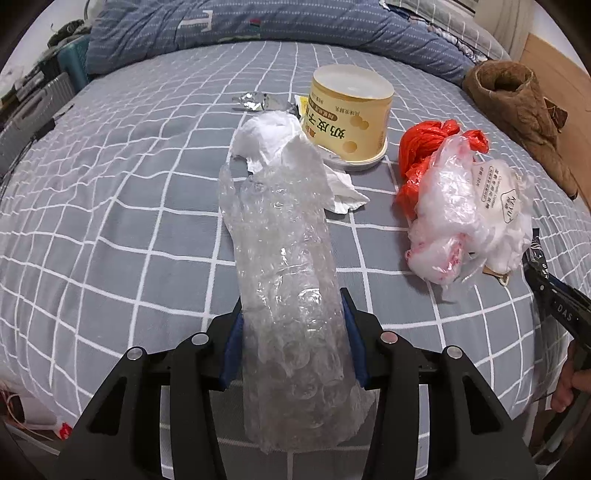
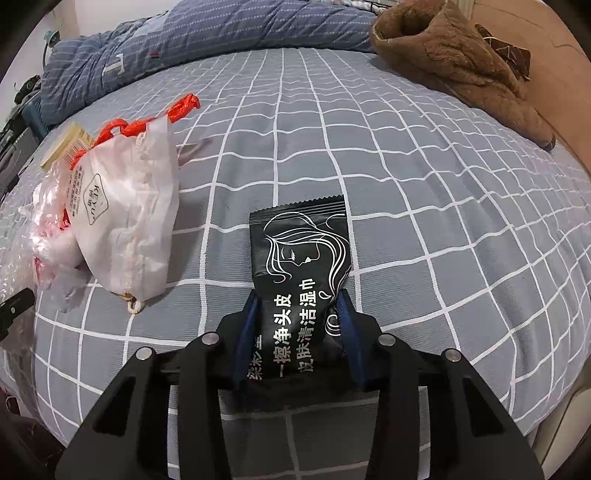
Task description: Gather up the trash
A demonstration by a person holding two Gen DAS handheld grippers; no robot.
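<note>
A long roll of clear bubble wrap (image 1: pixel 280 221) lies on the grey checked bedsheet (image 1: pixel 110 221) and runs back between the blue pads of my left gripper (image 1: pixel 292 302), which is shut on it. My right gripper (image 2: pixel 298 299) is shut on a black wet-wipe packet (image 2: pixel 301 243) with white lettering; the packet buckles between the pads. More trash lies on the bed: crumpled white tissue (image 1: pixel 269 136), a yellow tub (image 1: pixel 351 107), a foil wrapper (image 1: pixel 255 101), and a red plastic bag (image 1: pixel 424 147) beside white plastic bags (image 1: pixel 461 214).
A brown fleece garment (image 2: pixel 454 55) lies at the far right of the bed. A blue striped quilt (image 1: pixel 258 22) is bunched along the far edge. A hand (image 1: pixel 569 384) holding the right gripper shows at the right edge of the left wrist view.
</note>
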